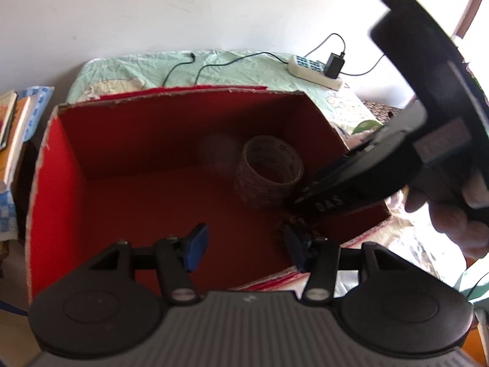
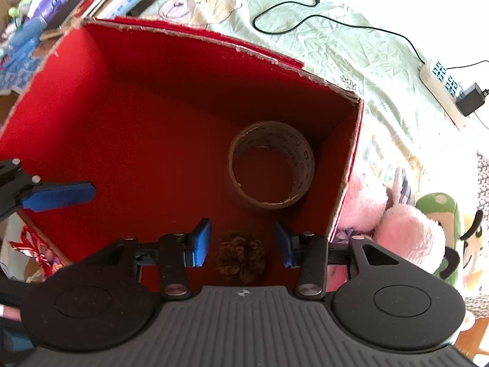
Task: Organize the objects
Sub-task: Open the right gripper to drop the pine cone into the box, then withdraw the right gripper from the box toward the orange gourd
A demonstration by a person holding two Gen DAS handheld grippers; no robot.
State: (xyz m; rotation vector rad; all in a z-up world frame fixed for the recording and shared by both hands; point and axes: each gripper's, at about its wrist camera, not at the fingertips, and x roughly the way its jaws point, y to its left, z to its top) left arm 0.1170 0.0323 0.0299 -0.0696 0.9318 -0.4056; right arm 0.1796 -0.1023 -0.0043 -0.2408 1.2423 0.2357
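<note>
An open red cardboard box stands on a bed. A brown tape roll sits on end near the box's far right corner. A pine cone lies on the box floor by the near right corner. My right gripper hangs open over it, one blue pad on each side and neither touching. My left gripper is open and empty above the box floor. The tape roll also shows in the left wrist view. There the right gripper's black housing hides most of the pine cone.
A pale green sheet carries a white power strip with a black charger and a loose black cable. Books are stacked left of the box. Pink and green plush toys lie against its right wall.
</note>
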